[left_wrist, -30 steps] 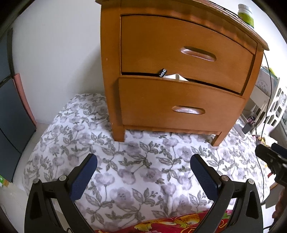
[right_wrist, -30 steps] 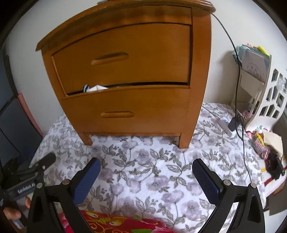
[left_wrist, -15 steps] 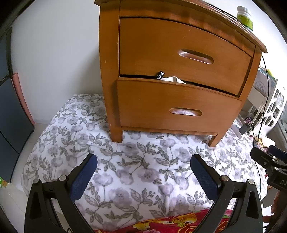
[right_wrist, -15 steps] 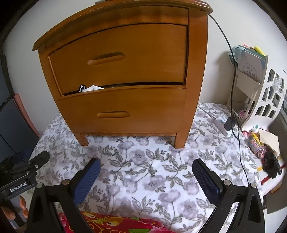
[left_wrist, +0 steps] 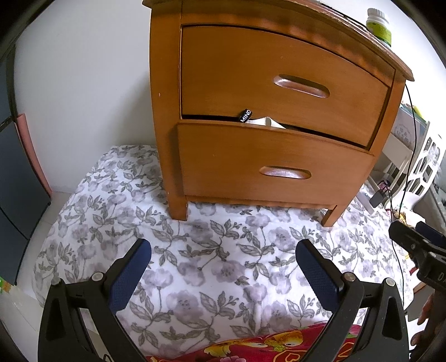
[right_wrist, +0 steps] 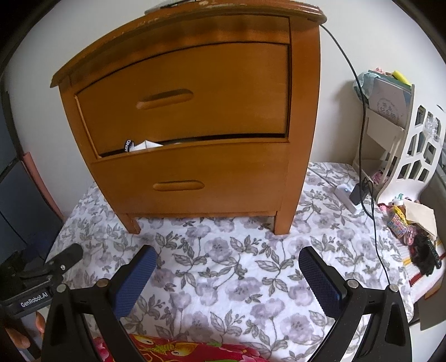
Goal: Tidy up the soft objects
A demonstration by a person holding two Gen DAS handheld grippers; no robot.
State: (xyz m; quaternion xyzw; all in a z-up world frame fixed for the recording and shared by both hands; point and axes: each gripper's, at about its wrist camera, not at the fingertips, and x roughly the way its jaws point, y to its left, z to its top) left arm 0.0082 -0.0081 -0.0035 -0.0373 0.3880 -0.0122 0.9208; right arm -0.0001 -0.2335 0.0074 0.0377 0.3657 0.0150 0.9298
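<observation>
So both grippers hang over the floral quilt (left_wrist: 223,264) with nothing in them; the left gripper (left_wrist: 223,267) has its blue pads spread wide, and the right gripper (right_wrist: 227,274) is just as wide open, empty too; a red patterned blanket (right_wrist: 178,349) peeks in at the near edge of the quilt, right under both of them. The wooden nightstand (right_wrist: 195,117) stands at the far edge of the quilt; a bit of white fabric (left_wrist: 266,122) with a black tag (left_wrist: 245,115) pokes out of the gap between its two drawers, lower drawer slightly ajar. A green bottle (left_wrist: 378,23) sits on top; a black cable (right_wrist: 359,133) trails down the right side.
</observation>
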